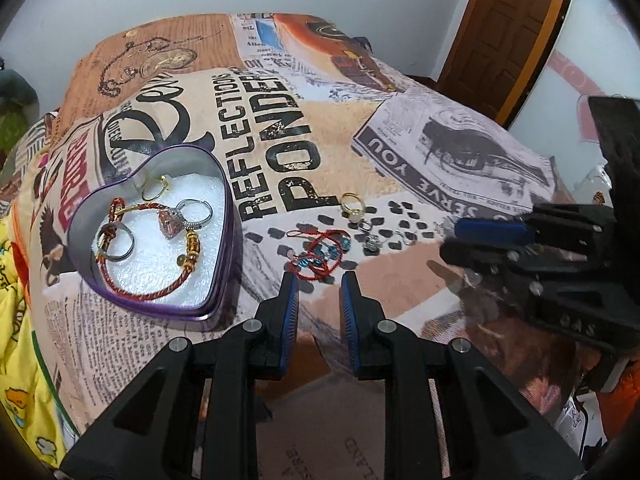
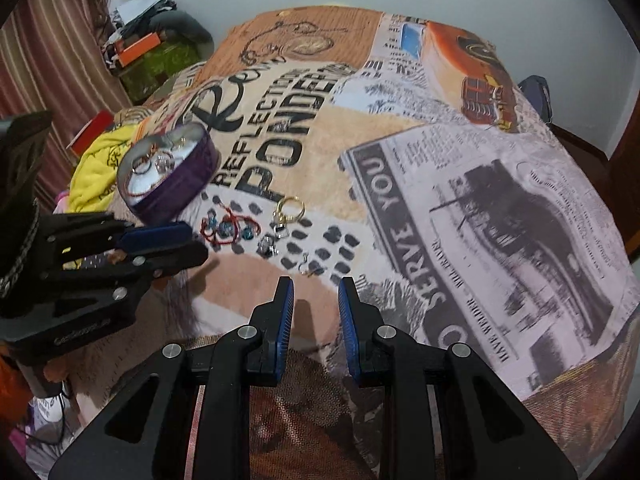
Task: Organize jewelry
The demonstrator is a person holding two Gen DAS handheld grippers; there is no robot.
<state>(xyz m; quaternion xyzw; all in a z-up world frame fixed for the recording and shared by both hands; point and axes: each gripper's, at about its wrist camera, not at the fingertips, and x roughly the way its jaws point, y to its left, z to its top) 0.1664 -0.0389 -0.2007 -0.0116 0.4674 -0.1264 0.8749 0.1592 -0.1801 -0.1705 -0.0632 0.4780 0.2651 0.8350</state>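
left gripper (image 1: 319, 280): jaws apart, empty, above red cord bracelet (image 1: 318, 256)
right gripper (image 2: 316, 286): jaws apart, empty
heart tin (image 1: 224, 240): held rings, red bracelet

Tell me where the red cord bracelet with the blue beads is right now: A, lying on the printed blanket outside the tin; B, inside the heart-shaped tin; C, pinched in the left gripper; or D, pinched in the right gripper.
A: the red cord bracelet with blue beads lies on the printed blanket, right of the heart-shaped tin, just ahead of the empty left gripper.
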